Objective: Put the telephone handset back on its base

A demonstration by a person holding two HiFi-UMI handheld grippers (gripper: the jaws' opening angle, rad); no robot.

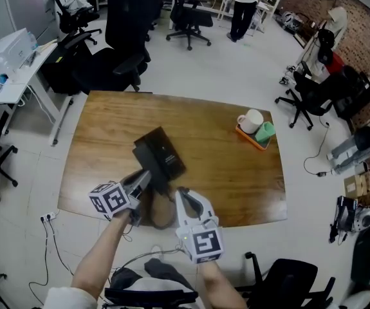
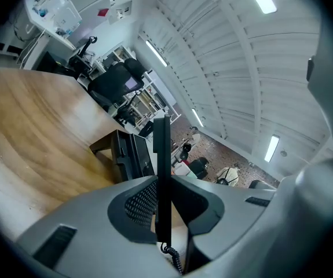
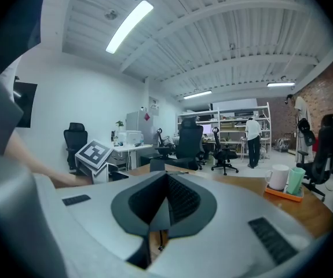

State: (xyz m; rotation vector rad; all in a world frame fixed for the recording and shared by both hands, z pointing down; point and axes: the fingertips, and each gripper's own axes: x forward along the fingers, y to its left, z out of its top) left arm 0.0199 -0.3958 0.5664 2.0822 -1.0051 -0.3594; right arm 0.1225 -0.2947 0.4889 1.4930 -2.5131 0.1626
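The black telephone base [image 1: 161,152] lies at an angle on the wooden table [image 1: 223,172], near its middle. My left gripper [image 1: 148,177] is shut on the black handset [image 2: 161,172], which stands thin and upright between the pads with its coiled cord [image 2: 173,258] hanging below. The handset is held just in front of the base [image 2: 127,154], by its near edge. My right gripper [image 1: 182,193] is to the right of the handset, near the table's front edge. In the right gripper view its jaws [image 3: 166,204] are shut with nothing between them.
An orange tray [image 1: 249,137] with a white mug [image 1: 251,120] and a green cup [image 1: 265,131] sits at the table's far right. Black office chairs [image 1: 120,50] stand behind the table and at the right. A white desk [image 1: 11,69] is at the left. Cables [image 1: 49,237] lie on the floor.
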